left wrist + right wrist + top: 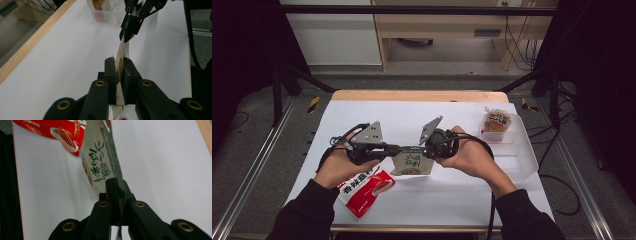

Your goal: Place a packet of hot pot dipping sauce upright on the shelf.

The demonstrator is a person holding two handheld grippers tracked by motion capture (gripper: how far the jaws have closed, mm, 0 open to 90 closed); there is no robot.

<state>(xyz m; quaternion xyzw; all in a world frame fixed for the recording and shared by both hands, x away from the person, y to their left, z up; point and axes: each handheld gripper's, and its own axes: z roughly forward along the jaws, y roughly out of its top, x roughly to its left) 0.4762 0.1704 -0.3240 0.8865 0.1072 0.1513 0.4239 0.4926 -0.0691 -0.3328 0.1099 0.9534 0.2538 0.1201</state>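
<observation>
Between the two sets of black jaws hangs a green-and-white snack pouch (411, 163), and both sides have it! Left gripper (119, 65): jaws pressed tight on the pouch's top edge, the thin seal sandwiched flat between the pads, seen edge-on in the left gripper view. Right gripper (115, 185): same story at the opposite corner, jaws clamped on the dark green top strip, with the green lettering on the pouch face running away from the camera. From the high view the left gripper (388, 148) and right gripper (424, 148) point at each other, tips near, and the pouch dangles below them, lifted off the white table sheet (452, 195), its lower edge just above the surface. The person's left hand (343, 167) and right hand (467, 155) wrap around the gripper bodies, dark sleeves coming in from the bottom edge.

Moving outward now: a red snack packet (364, 190) lies flat on the sheet, just beside and below the left hand, its corner close to the hanging pouch. Off to the far right sits a clear plastic bin (524, 160) at the table's edge, and inside it, at the far end, another packet (496, 121) with orange print stands upright.
</observation>
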